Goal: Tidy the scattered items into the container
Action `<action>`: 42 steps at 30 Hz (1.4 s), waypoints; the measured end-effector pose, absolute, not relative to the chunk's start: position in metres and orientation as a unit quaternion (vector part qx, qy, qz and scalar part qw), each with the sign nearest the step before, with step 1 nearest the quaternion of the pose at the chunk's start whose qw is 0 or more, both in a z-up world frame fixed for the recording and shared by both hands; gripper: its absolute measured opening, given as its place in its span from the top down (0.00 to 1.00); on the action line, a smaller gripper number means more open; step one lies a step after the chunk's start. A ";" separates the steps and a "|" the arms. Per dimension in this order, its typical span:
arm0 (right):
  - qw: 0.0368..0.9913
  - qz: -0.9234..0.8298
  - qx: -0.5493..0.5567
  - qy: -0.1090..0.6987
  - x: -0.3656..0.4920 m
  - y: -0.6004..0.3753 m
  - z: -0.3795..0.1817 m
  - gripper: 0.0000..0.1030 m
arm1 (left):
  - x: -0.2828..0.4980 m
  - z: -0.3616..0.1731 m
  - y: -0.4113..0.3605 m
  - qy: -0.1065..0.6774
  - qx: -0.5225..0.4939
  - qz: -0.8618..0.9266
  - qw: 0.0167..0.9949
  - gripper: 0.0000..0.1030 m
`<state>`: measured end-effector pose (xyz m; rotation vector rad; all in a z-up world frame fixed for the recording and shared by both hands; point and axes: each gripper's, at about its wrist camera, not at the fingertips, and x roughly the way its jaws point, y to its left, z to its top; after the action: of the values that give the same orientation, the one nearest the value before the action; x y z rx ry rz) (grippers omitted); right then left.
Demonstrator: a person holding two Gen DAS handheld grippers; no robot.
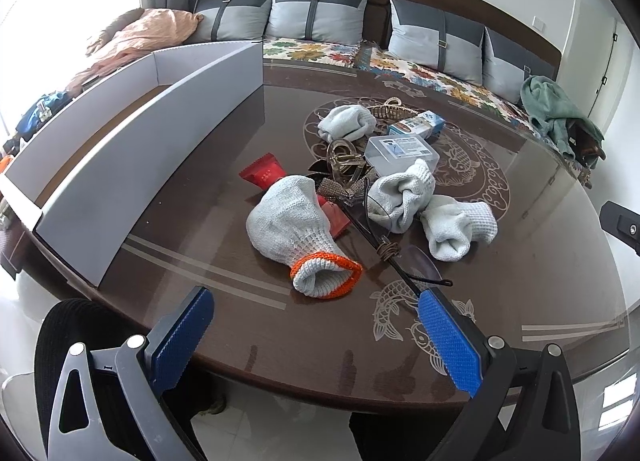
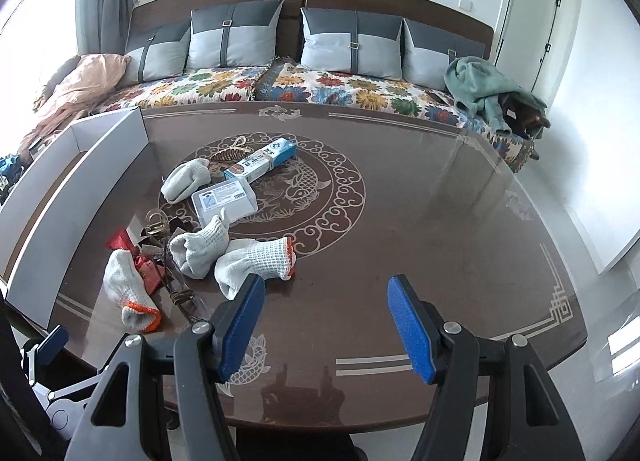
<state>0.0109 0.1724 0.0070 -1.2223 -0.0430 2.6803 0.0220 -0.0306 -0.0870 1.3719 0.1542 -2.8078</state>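
The white container (image 1: 132, 149) sits along the left edge of the dark round table (image 1: 520, 221), a long open-topped box with low walls, and its inside shows only bare floor from here. Everything to be tidied lies in a loose heap to the container's right, near the table's middle. Nearest the container's wall is a red packet (image 1: 264, 173), partly under a white knit glove with an orange cuff (image 1: 296, 229). Further from the container, a tangle of brown straps and a buckle (image 1: 344, 165) touches a pair of glasses (image 1: 404, 257) with a cord wound round one arm. Beyond those, two more balled-up gloves (image 1: 404, 197) (image 1: 460, 229) lie side by side, touching. On the far side of the heap from the container's near end sit a clear plastic case (image 1: 400, 153), a blue and white carton (image 1: 416, 125) and another balled glove (image 1: 344, 121).

The left gripper (image 1: 312, 321) hangs at the table's near rim, blue pads spread wide, nothing between them, the cuffed glove just ahead. The right gripper (image 2: 326, 321) hovers over the near edge well right of the container, also spread and empty-handed, one glove (image 2: 256, 261) just past its left pad.
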 end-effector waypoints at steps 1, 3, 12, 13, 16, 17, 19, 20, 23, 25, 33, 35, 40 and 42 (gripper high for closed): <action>0.098 0.905 -0.413 -0.015 0.011 0.173 0.007 0.37 | 0.022 -0.088 -0.031 0.050 0.439 -0.897 0.006 0.00; 0.098 0.905 -0.413 -0.015 0.012 0.172 0.006 0.37 | 0.022 -0.088 -0.031 0.051 0.441 -0.896 0.005 0.00; 0.100 0.904 -0.416 -0.024 0.011 0.169 0.003 0.37 | 0.022 -0.089 -0.030 0.050 0.441 -0.896 0.005 0.00; 0.102 0.903 -0.416 -0.026 0.011 0.169 0.003 0.37 | 0.022 -0.089 -0.030 0.049 0.442 -0.896 0.005 0.00; 0.109 0.902 -0.416 -0.035 0.011 0.169 0.003 0.37 | 0.022 -0.089 -0.029 0.046 0.442 -0.896 0.004 0.00; 0.110 0.902 -0.416 -0.036 0.011 0.169 0.003 0.37 | 0.022 -0.089 -0.029 0.045 0.442 -0.896 0.004 0.00; 0.109 0.902 -0.416 -0.034 0.011 0.170 0.003 0.37 | 0.023 -0.089 -0.028 0.044 0.442 -0.896 0.003 0.00; 0.110 0.902 -0.417 -0.033 0.011 0.171 0.003 0.37 | 0.023 -0.089 -0.028 0.043 0.442 -0.896 0.003 0.00; 0.112 0.901 -0.417 -0.038 0.012 0.170 0.003 0.37 | 0.023 -0.090 -0.027 0.041 0.443 -0.895 0.002 0.00; 0.115 0.901 -0.417 -0.044 0.012 0.170 0.003 0.37 | 0.023 -0.090 -0.027 0.041 0.443 -0.895 0.002 0.00; 0.125 0.899 -0.415 -0.059 0.013 0.169 0.004 0.37 | 0.023 -0.090 -0.028 0.039 0.445 -0.895 0.001 0.00; 0.125 0.899 -0.415 -0.060 0.013 0.169 0.004 0.37 | 0.024 -0.089 -0.027 0.038 0.444 -0.895 0.000 0.00; 0.122 0.899 -0.415 -0.060 0.013 0.168 0.004 0.37 | 0.024 -0.088 -0.027 0.038 0.441 -0.897 0.000 0.00; 0.117 0.902 -0.413 -0.054 0.014 0.168 0.004 0.37 | 0.025 -0.087 -0.028 0.038 0.438 -0.898 0.002 0.00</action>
<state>0.0141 0.1682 0.0042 -1.2088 -0.1587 2.6391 0.0246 -0.0283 -0.0872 1.3745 0.1207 -2.8178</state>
